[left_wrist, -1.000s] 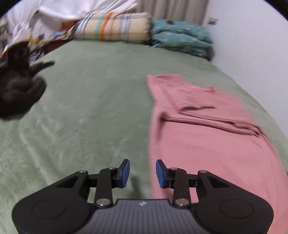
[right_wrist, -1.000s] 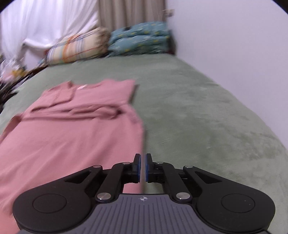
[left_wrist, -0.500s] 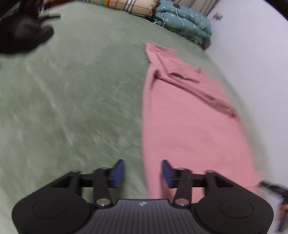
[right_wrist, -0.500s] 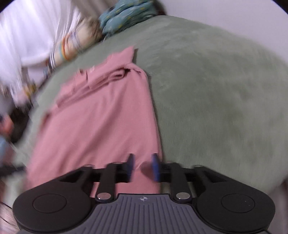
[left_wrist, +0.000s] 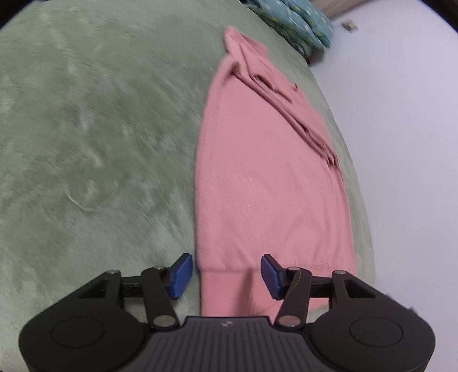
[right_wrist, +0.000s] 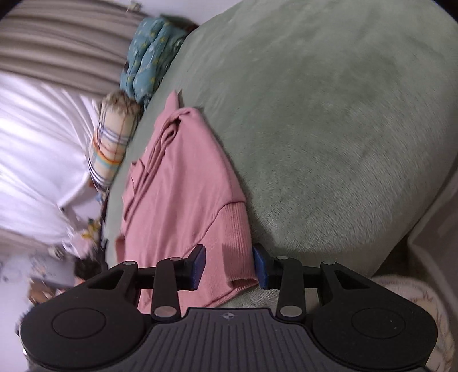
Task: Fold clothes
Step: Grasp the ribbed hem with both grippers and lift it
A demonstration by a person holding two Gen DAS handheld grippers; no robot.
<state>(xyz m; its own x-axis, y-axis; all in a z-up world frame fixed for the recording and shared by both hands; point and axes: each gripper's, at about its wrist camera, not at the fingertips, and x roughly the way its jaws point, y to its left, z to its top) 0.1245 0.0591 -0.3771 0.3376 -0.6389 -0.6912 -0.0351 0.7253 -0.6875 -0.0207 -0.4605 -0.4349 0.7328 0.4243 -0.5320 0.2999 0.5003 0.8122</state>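
A pink sweater lies lengthwise on the green bed cover, its sleeves folded across the far end. My left gripper hangs over the left corner of the ribbed hem. Its jaws are closing with the hem between them, and the blue pads stand clear of the cloth. In the right wrist view the sweater runs away from my right gripper. That gripper is open astride the hem's right corner, which sits in the gap.
A teal quilt and a striped pillow lie at the head of the bed. White drapery hangs beyond the pillow. A pale wall runs along the bed's right side. The bed's near edge drops off beside my right gripper.
Both grippers tipped downward and came to the sweater's near hem. The right one rolled and went from shut to open. The left one's gap grew wider than a second ago.
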